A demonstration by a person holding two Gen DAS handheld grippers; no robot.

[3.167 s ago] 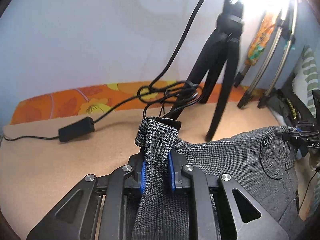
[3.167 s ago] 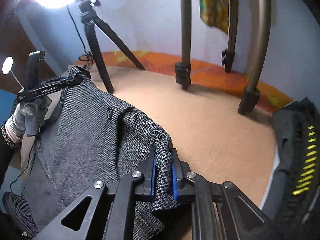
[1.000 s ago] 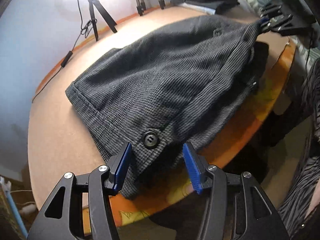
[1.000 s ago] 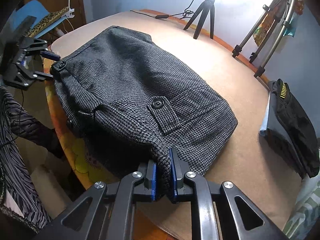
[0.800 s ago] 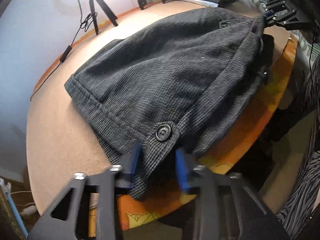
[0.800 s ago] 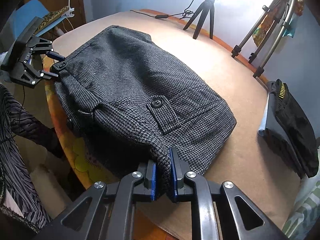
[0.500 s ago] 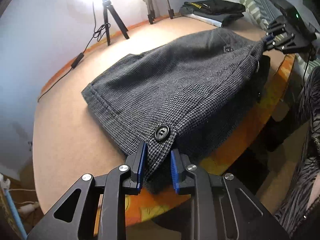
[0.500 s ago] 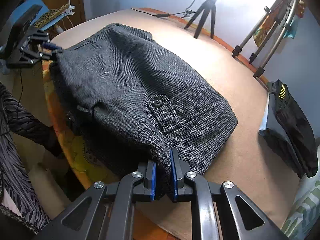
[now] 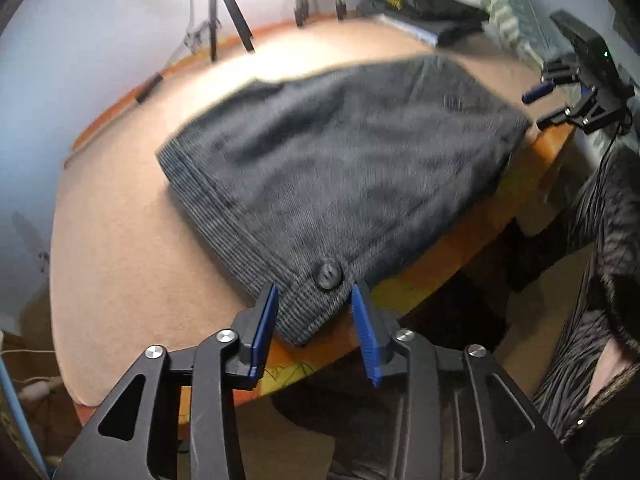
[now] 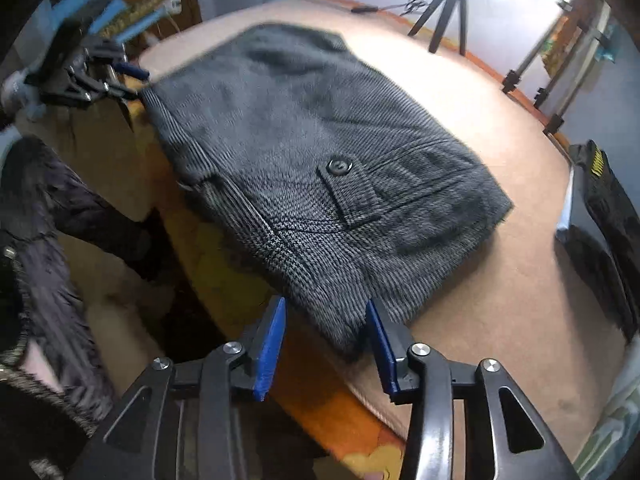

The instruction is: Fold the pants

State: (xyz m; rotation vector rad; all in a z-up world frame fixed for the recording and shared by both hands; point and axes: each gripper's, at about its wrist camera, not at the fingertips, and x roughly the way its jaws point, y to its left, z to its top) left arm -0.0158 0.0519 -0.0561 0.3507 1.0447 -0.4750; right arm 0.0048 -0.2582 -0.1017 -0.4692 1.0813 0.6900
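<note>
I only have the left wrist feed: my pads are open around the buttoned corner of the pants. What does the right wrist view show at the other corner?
Observer: The right gripper is open too; its blue pads straddle the near corner of the grey pants without pinching it.
Operator: Any pocket detail on that side?
Observer: Yes, a buttoned pocket flap faces up, with its button near the middle of the folded stack.
Operator: What lies past the pants on the right?
Observer: A folded black garment with yellow markings sits apart from the pants, near the table edge.
</note>
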